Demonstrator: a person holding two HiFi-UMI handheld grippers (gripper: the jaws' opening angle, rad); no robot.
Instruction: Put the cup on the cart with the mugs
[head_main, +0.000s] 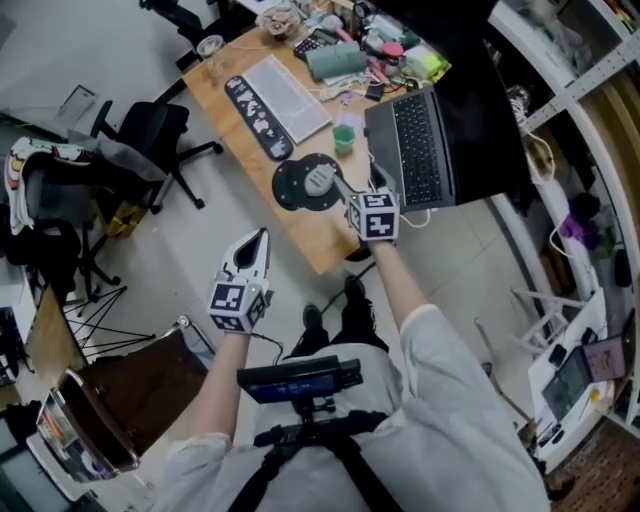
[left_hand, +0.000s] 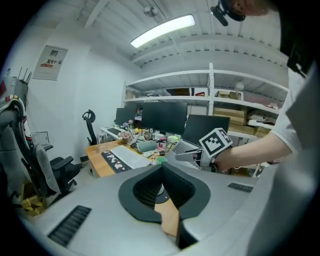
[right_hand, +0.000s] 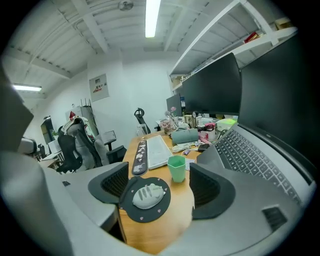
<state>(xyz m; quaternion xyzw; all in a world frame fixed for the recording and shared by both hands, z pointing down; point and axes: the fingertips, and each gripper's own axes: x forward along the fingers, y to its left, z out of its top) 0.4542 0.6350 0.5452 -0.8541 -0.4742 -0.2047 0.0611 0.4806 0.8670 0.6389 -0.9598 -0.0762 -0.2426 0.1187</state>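
Cup, small and pale green, is standing upright with its mouth up on the wooden counter, just beyond a round black mouse pad that is carrying a grey moulded mouse. It is sitting between a white keyboard on one side and an open laptop on the other. The right gripper is hovering over the near edge of the counter with its fingers standing wide apart and nothing between them. The cup is lying straight ahead of them and a little to the right of their centre line, with the mouse pad in between. A level approach across the pad would, by my judgement, be taking the cup by its sides. The left gripper is hanging well short of the counter, over the pale floor, with its fingers drawn together on nothing, so the right hand is clearly the nearer one. The far end of the counter is crowded with small clutter, a dark office chair is standing beside it, and I am not picking out any cart with mugs.
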